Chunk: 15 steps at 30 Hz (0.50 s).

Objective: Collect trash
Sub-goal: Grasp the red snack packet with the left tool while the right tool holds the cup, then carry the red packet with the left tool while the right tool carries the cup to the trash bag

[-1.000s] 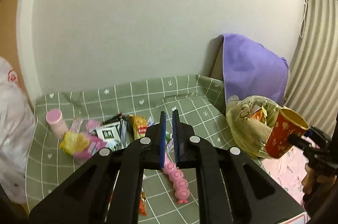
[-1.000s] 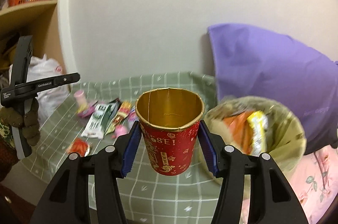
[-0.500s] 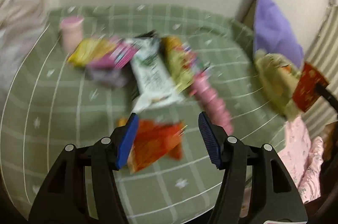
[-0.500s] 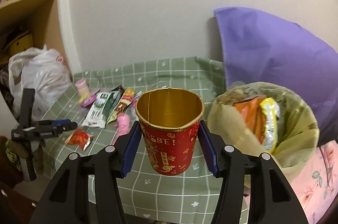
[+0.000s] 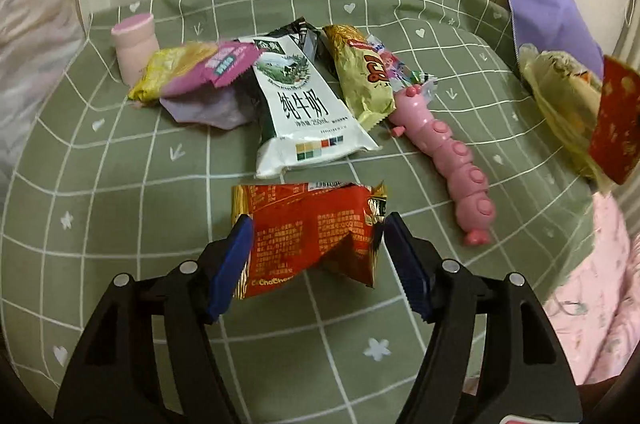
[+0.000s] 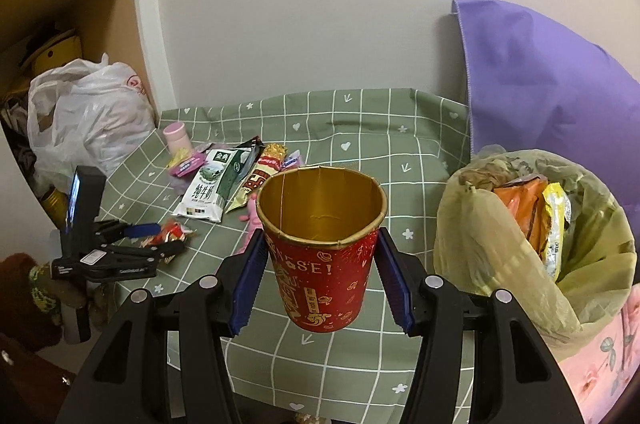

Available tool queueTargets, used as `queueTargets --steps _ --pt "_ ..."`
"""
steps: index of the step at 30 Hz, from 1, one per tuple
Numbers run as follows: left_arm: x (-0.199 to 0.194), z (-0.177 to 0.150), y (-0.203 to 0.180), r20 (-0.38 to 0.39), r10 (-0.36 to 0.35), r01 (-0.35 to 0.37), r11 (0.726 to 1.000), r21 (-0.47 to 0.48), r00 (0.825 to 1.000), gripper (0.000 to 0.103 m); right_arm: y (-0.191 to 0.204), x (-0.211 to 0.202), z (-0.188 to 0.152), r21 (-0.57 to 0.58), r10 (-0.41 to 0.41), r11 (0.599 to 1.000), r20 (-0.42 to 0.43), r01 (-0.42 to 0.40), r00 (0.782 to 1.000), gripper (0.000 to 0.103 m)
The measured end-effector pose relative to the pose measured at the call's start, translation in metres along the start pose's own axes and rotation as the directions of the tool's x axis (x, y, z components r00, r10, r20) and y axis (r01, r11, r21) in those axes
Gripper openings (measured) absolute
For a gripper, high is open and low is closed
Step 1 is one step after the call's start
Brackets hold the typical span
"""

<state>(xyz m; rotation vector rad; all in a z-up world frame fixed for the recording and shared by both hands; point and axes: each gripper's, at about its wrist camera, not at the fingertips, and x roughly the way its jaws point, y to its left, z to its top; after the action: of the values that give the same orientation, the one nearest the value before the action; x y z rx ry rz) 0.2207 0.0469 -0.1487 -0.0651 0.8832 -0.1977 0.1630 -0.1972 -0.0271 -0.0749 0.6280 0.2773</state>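
Note:
My left gripper (image 5: 316, 248) is open, its jaws on either side of a crumpled red snack wrapper (image 5: 308, 232) that lies on the green checked tablecloth (image 5: 120, 163). My right gripper (image 6: 320, 264) is shut on a red paper cup (image 6: 322, 252) with a gold inside, held upright above the table's near edge, left of a bin lined with a yellowish bag (image 6: 532, 236) that holds wrappers. The left gripper (image 6: 160, 238) and the red wrapper (image 6: 174, 230) also show in the right wrist view.
Behind the red wrapper lie a white milk pouch (image 5: 304, 107), a yellow snack packet (image 5: 360, 75), a pink caterpillar toy (image 5: 444, 147), pink and purple wrappers (image 5: 200, 79) and a pink bottle (image 5: 134, 43). A purple cushion (image 6: 540, 83) and white plastic bag (image 6: 88, 111) flank the table.
My left gripper has opened, tipped down and moved onto the red wrapper. My right gripper has kept hold of the cup and drawn back a little from the bin.

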Motion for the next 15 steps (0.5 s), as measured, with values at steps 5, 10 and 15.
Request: queueTargets --steps 5,10,15 --pt "-0.008 0.007 0.005 0.023 -0.068 0.068 0.997 -0.027 0.997 0.039 -0.003 -0.004 -0.003 0.013 -0.012 1.000 0.006 0.011 1.000 0.052" --pt "-0.018 0.016 0.001 0.047 -0.082 0.082 0.997 -0.005 0.996 0.031 -0.011 -0.008 -0.002 0.038 -0.026 0.999 0.021 0.025 0.999 0.052" --pt "-0.036 0.028 -0.004 0.094 -0.109 0.110 0.994 -0.002 0.990 0.029 -0.010 -0.014 0.000 0.031 -0.030 0.999 0.041 0.029 0.999 0.052"
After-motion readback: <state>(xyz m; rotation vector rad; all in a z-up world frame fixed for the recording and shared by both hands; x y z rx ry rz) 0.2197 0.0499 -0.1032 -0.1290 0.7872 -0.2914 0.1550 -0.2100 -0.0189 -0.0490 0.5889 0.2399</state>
